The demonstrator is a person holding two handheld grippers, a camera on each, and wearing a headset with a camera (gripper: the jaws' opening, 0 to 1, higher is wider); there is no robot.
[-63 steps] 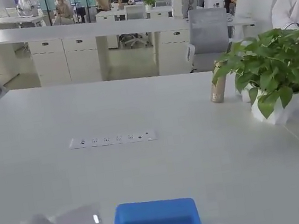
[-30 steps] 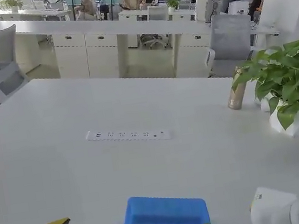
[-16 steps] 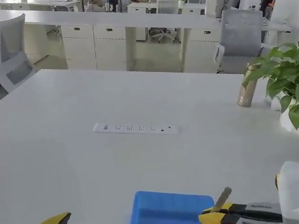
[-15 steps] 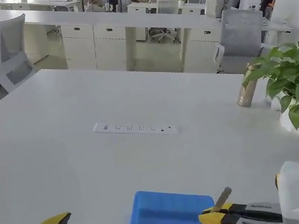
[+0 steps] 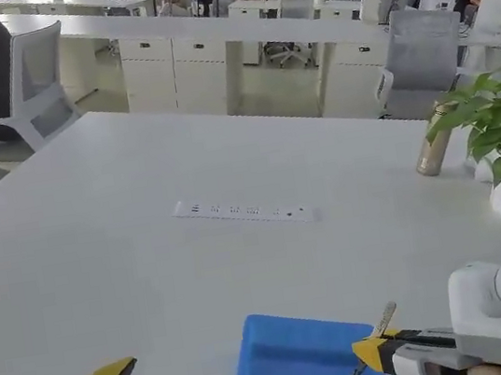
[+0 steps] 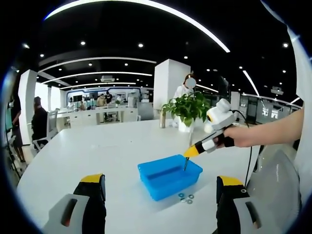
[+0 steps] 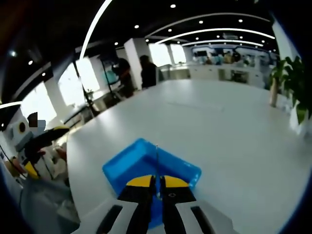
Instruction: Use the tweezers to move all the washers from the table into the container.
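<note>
In a bright open-plan office, one white table (image 5: 227,153) carries one blue container (image 6: 169,175), three washers (image 6: 185,197) just beside it, left gripper (image 6: 161,180) jaws spread, right gripper (image 7: 156,181) jaws pinching one tweezers (image 7: 157,158) over the container.

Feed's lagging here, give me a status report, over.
Left hand-held gripper open. Right hand-held gripper shut on tweezers, tips over container. Washers on table beside container. Nothing between them.
</note>
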